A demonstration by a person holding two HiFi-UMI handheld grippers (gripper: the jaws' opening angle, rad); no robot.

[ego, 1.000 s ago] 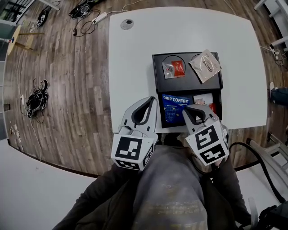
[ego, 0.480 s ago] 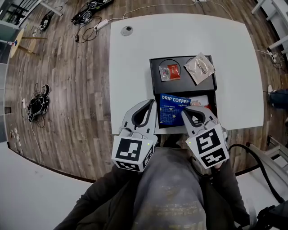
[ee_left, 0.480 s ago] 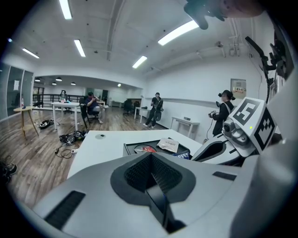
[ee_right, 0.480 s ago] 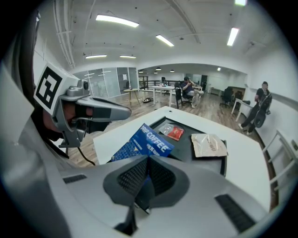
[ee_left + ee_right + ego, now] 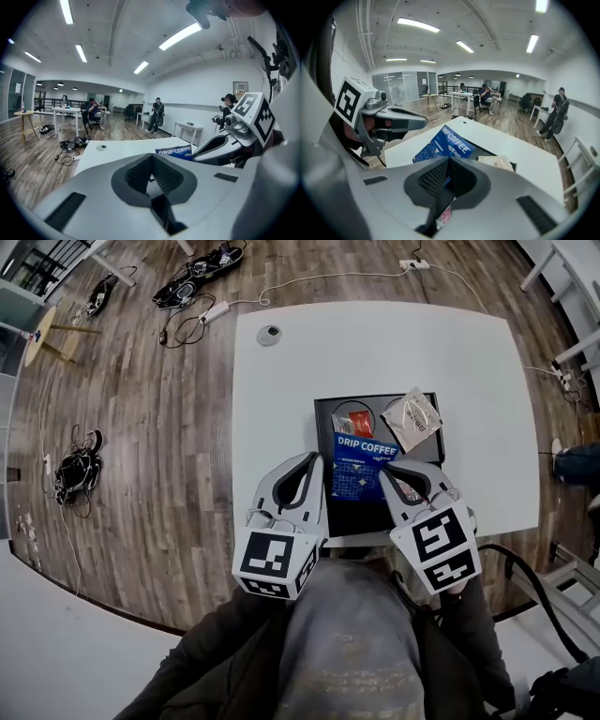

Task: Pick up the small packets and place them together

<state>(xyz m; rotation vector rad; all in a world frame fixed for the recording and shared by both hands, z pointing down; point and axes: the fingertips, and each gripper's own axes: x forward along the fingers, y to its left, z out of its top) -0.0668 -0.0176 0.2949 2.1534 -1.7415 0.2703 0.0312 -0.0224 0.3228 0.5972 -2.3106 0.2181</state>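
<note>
Blue packet (image 5: 361, 463) reads "DRIP COFFEE"; clamped in right gripper (image 5: 449, 163).

A white table (image 5: 450, 352) with rounded corners stands on a wood floor (image 5: 141, 427), and its top is plain and matte. One loose thing lies directly on it, a rectangular black tray (image 5: 366, 517). The tray sits at about 6 o'clock from the table's middle, square to the table's sides, with its near end close to the table's near edge. Toward the 10 o'clock corner a small round grey cable port (image 5: 269, 335) is set into the top, well apart from the tray.
</note>
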